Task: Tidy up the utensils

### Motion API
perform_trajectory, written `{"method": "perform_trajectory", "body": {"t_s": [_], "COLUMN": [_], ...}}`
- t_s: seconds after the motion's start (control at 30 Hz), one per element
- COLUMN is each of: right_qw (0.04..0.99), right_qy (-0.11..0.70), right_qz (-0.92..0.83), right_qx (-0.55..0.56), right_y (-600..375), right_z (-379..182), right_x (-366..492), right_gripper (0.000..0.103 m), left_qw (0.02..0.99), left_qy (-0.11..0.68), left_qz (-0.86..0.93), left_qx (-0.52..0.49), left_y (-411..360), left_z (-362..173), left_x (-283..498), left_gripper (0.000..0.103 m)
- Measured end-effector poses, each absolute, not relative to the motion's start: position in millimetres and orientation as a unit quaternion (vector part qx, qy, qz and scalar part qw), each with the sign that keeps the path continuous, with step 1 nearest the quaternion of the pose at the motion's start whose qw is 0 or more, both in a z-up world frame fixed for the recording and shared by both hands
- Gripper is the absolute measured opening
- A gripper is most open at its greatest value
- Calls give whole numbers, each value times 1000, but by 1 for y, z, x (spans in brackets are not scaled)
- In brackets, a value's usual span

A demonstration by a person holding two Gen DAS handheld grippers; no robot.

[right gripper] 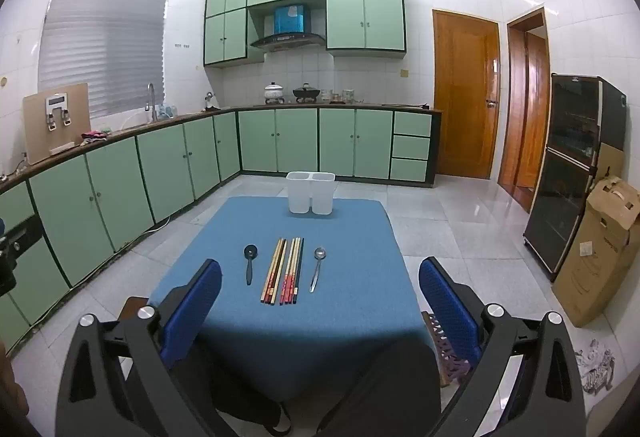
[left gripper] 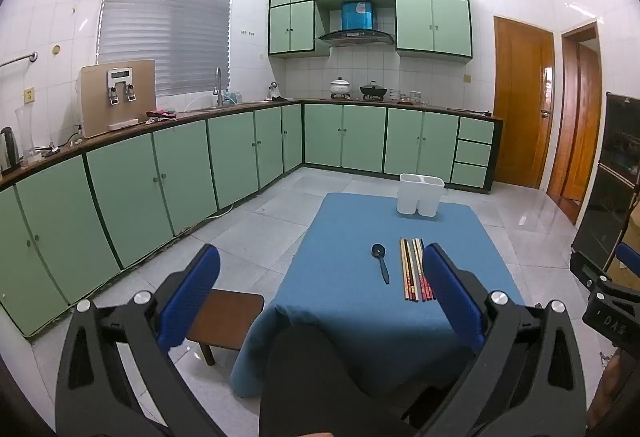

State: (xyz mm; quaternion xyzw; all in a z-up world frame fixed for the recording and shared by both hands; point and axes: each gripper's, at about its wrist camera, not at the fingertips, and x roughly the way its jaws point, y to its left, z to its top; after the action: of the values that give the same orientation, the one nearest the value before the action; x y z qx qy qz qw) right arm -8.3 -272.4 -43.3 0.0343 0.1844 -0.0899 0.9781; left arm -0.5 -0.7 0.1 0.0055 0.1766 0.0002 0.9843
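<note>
You are holding both grippers back from the near edge of the table (right gripper: 360, 317), well apart from everything on it. The left gripper (left gripper: 320, 277) is standing with its blue pads spread wide and nothing between them; the right gripper (right gripper: 320, 281) is doing the same. Neither is touching a utensil, so the sorting looks not yet begun.

The utensils are lying in a row across the middle of the tabletop, handles pointing at the near edge, probably so you can reach straight in and close on a handle end. The black spoon (right gripper: 249, 263) is lying leftmost. Just beside it the chopsticks (right gripper: 283, 271) are lying bunched in two touching groups, tips toward the far edge. The steel spoon (right gripper: 318, 267) is lying rightmost; in the left wrist view it is hidden behind the right finger.

The white holder (right gripper: 311, 193) is standing upright at the far edge, near its middle, two compartments side by side and open at the top. Both appear unfilled, though you cannot see their bottoms. It is sitting beyond the row, so each piece can travel forward and drop in from above.

Judgement: the chopsticks being packed tight, you are likely to lift several at once; the thin handles may roll on the blue cloth.
</note>
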Motion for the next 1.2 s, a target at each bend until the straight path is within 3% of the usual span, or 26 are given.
{"method": "perform_trajectory", "body": {"t_s": [1.2], "right_qw": [978], "right_qy": [185], "right_qz": [-91], "right_qx": [35], "right_y": [-273], "right_z": [-44], "right_x": [-9], "right_gripper": [97], "left_qw": [984], "left_qy": [178], "left_qz": [0], "left_qx": [2], "left_y": [4], "left_z": [1], "left_x": [-1], "left_gripper": [98]}}
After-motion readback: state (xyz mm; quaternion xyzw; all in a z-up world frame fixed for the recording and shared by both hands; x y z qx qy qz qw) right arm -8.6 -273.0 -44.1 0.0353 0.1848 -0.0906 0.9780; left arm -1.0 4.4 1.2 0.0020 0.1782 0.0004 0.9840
